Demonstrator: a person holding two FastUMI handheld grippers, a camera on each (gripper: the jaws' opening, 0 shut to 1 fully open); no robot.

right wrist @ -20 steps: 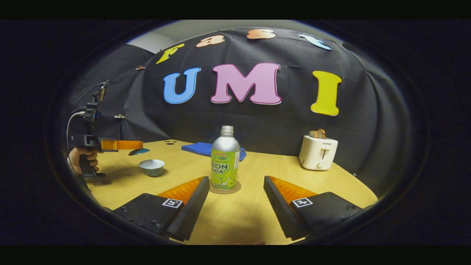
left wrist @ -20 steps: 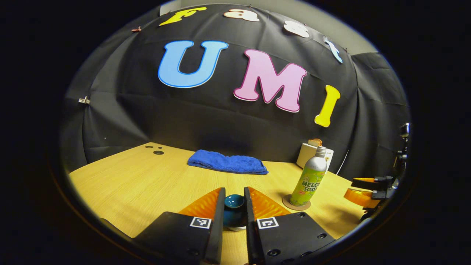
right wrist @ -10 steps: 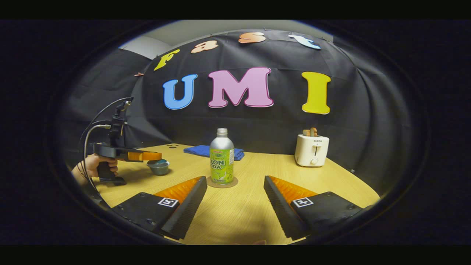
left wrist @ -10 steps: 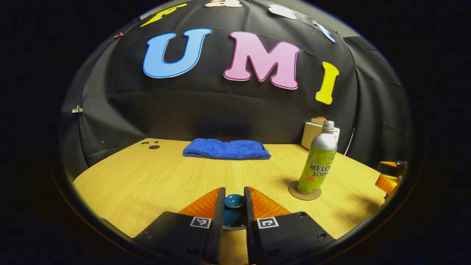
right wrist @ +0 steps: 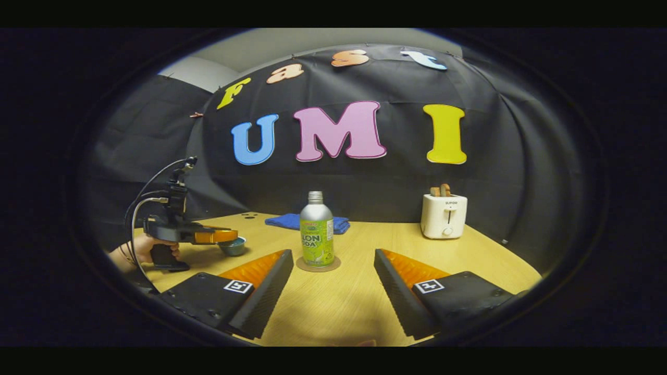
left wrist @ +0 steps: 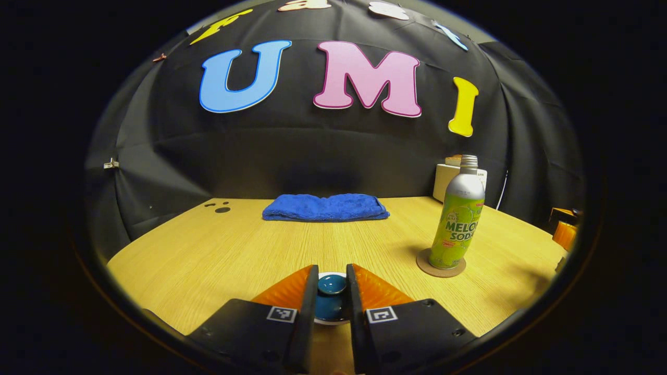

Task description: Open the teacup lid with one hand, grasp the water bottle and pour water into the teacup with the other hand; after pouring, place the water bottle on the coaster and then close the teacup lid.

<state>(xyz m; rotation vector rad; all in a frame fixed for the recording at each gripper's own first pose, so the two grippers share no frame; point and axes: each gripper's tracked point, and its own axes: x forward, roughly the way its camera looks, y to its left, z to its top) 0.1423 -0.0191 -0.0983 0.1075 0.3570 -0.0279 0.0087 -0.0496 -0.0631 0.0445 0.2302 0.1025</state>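
**Lid back over cup, bottle parked on coaster**

Left gripper [left wrist: 331,291] sits low over the wooden table [left wrist: 219,250], fingers drawn close w/ the dark teal teacup lid [left wrist: 330,299] between them, knob up. Both orange-backed fingers [left wrist: 292,286] look pressed against the lid's knob, so it reads as clamped. A pale rim of the teacup [left wrist: 333,321] peeks out under the lid; lid is at the cup's mouth, but can't tell if it's fully seated.

In the right gripper view, that same left gripper [right wrist: 216,237] is at far left, held by a hand [right wrist: 151,245] on the grip, cables looping up behind. Teacup [right wrist: 233,247] sits directly under its tips, on the table [right wrist: 338,302].

Water bottle [left wrist: 458,219] stands upright on the round coaster [left wrist: 441,263], well to the right of the cup, cap on. In the right gripper view the bottle [right wrist: 317,234] and coaster [right wrist: 318,264] are dead ahead, centred.

Right gripper [right wrist: 331,284] hovers short of the bottle, fingers spread wide apart, nothing in them; bottle is untouched, gap all round. Its orange edge [left wrist: 564,233] pokes into the left gripper view at far right.

Bkgd: folded blue towel [left wrist: 325,207] at the back of the table, white toaster [right wrist: 444,216] w/ bread in the slots at back right.
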